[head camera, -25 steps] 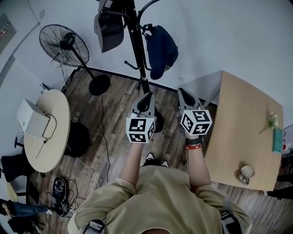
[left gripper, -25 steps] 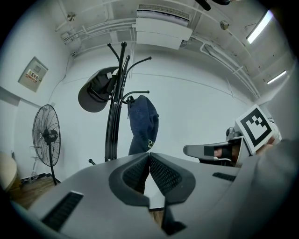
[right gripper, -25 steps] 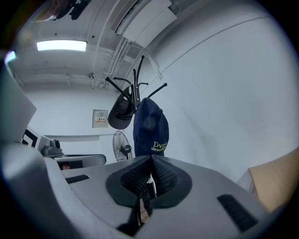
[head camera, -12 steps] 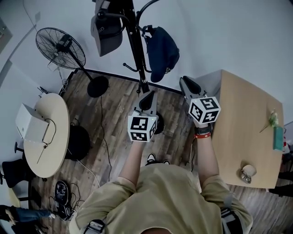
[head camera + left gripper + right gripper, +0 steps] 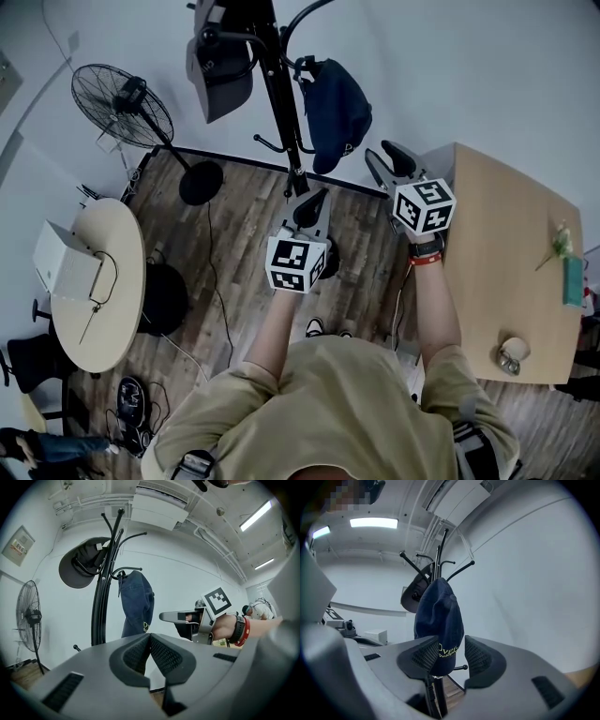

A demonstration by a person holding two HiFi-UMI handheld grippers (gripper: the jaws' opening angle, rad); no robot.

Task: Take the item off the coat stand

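A black coat stand [image 5: 284, 103] rises by the wall. A navy cap [image 5: 336, 103] hangs on its right hook and a dark grey cap [image 5: 219, 66] on its left. My right gripper [image 5: 386, 159] is raised just right of the navy cap, with its jaws opening. In the right gripper view the navy cap [image 5: 438, 625] shows through the gap of the right gripper [image 5: 452, 656], ahead of the pads and not pressed by them. My left gripper [image 5: 314, 199] is lower, near the pole, shut and empty. The left gripper [image 5: 150, 641] points at the stand [image 5: 101, 606].
A standing fan [image 5: 122, 94] is left of the stand. A round table [image 5: 98, 281] with a white box [image 5: 66, 262] sits at the left. At the right stands a wooden table [image 5: 506, 262] with a cup [image 5: 511, 353]. Cables lie on the wood floor.
My right gripper has risen and moved forward towards the navy cap, and its jaws have parted. The left gripper has shifted forward only slightly.
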